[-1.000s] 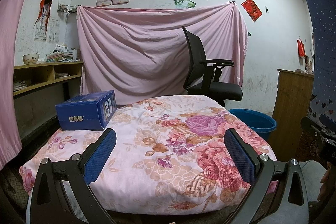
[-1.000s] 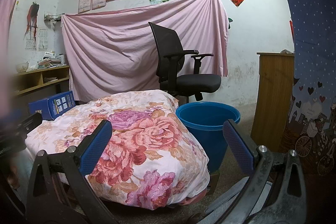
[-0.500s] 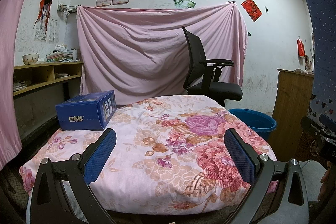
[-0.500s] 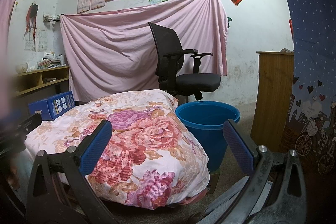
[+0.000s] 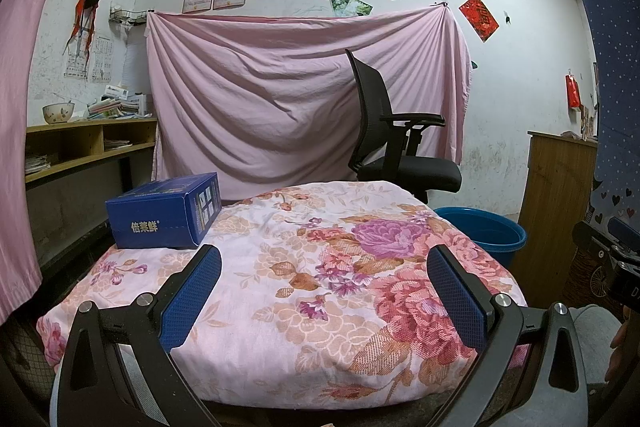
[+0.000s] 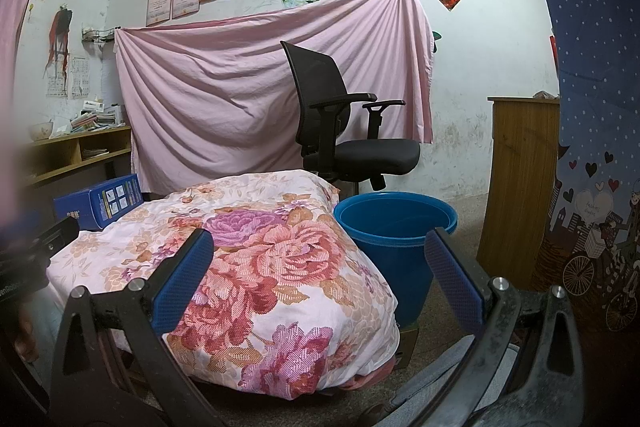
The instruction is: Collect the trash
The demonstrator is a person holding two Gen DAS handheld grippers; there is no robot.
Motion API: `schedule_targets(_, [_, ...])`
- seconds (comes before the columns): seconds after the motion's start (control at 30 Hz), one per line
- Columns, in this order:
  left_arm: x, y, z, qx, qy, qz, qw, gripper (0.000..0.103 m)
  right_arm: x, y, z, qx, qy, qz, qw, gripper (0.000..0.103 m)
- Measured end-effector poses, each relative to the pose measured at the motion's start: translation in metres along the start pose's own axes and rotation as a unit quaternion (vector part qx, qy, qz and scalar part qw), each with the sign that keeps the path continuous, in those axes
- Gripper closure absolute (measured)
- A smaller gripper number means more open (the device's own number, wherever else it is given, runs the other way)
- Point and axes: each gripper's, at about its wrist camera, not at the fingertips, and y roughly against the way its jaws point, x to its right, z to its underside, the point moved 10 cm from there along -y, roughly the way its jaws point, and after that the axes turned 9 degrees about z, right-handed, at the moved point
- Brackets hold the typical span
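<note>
A dark blue cardboard box (image 5: 166, 213) lies at the far left of a table covered by a floral pink cloth (image 5: 320, 259); it also shows in the right wrist view (image 6: 100, 201). A blue plastic bucket (image 6: 394, 239) stands on the floor right of the table, also in the left wrist view (image 5: 486, 231). My left gripper (image 5: 324, 291) is open and empty over the near table edge, the box ahead to its left. My right gripper (image 6: 320, 275) is open and empty, low at the table's right end, the bucket ahead.
A black office chair (image 5: 396, 147) stands behind the table before a hanging pink sheet (image 5: 280, 99). Wooden shelves (image 5: 80, 147) run along the left wall. A wooden cabinet (image 6: 520, 179) stands at the right, beside a blue patterned curtain (image 6: 592, 187).
</note>
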Motion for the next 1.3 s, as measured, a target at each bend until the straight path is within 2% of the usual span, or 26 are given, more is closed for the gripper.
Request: schedule_targets(1.3, [-0.0002,0.0006,-0.0001,-0.001,0.003,0.004,1.0,0.002,0.0015,0.0008,-0.0003,-0.002,-0.003,0.0,1.0,0.0])
